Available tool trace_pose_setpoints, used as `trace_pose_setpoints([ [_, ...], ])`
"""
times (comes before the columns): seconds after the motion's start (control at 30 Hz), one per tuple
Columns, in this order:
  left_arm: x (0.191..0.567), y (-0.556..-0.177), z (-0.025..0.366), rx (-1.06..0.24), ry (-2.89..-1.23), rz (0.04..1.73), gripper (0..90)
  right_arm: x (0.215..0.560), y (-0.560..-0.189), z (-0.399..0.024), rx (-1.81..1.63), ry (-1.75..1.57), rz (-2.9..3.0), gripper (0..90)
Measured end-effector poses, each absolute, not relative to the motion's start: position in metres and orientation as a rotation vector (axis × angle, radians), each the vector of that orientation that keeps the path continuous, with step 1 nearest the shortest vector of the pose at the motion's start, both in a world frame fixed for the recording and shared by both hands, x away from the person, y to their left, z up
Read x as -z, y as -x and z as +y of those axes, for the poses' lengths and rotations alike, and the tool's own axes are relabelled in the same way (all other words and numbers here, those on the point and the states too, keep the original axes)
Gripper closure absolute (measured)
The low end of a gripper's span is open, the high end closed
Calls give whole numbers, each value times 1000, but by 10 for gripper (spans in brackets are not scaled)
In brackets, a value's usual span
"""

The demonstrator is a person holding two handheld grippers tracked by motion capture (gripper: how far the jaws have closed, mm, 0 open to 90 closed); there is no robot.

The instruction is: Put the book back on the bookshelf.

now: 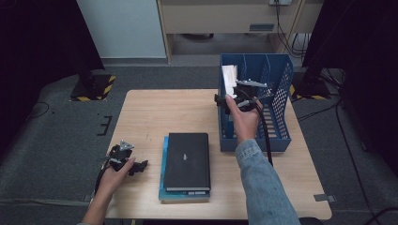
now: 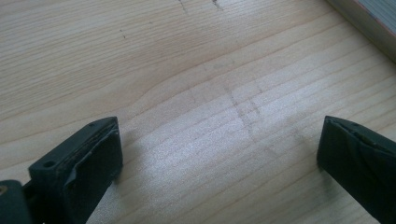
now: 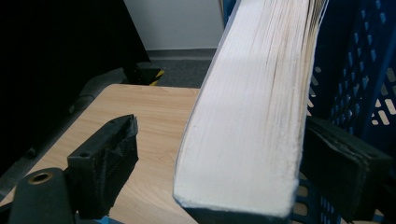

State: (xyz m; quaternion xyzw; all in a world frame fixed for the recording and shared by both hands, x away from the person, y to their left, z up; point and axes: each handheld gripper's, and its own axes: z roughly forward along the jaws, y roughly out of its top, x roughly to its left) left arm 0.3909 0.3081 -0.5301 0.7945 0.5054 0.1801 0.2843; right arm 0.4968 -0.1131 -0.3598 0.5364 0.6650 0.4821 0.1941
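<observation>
1. Right gripper (image 3: 215, 154) is up at the blue file rack (image 1: 277, 126), upper right of the high view. Its fingers are spread around a book (image 3: 252, 116), with a gap on the left side.
2. Left gripper (image 2: 219, 154) sits low left on the surface (image 1: 155, 112), fingers spread wide.

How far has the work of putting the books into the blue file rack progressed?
One book already stands in the blue file rack, between the right gripper jaws; the left jaw is clear of the pages, so the grip looks released. Two stacked books remain on the table: a black book on a teal book. The left gripper rests open beside them.
</observation>
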Motion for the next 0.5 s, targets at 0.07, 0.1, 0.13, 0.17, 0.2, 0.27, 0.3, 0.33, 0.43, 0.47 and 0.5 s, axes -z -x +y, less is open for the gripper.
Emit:
trace_pose_setpoints([
  [0.07,530,-391,308,-482,-2126,1352,0,361,-495,-114,-1344,-1500,1860,123],
  [0.1,530,-391,308,-482,-2125,1352,0,362,-495,-114,-1337,-1498,1863,116],
  [0.13,530,-391,308,-482,-2131,1350,0,363,-494,-115,-1329,-1496,1866,107],
  [0.17,530,-391,308,-482,-2130,1350,0,364,-493,-116,-1322,-1494,1867,101],
  [0.2,530,-391,308,-482,-2126,1352,0,365,-491,-117,-1318,-1496,1864,98],
  [0.27,530,-391,308,-482,-2129,1350,0,365,-489,-119,-1305,-1486,1866,82],
  [0.3,530,-391,308,-482,-2130,1349,0,365,-487,-119,-1292,-1480,1879,72],
  [0.33,530,-391,308,-483,-2130,1349,0,365,-484,-120,-1287,-1467,1877,76],
  [0.43,530,-391,308,-482,-2130,1347,0,364,-478,-122,-1283,-1452,1882,73],
  [0.47,530,-391,308,-482,-2130,1347,0,364,-475,-123,-1279,-1448,1889,70],
  [0.5,530,-391,308,-483,-2125,1350,0,364,-473,-123,-1270,-1439,1894,70],
])
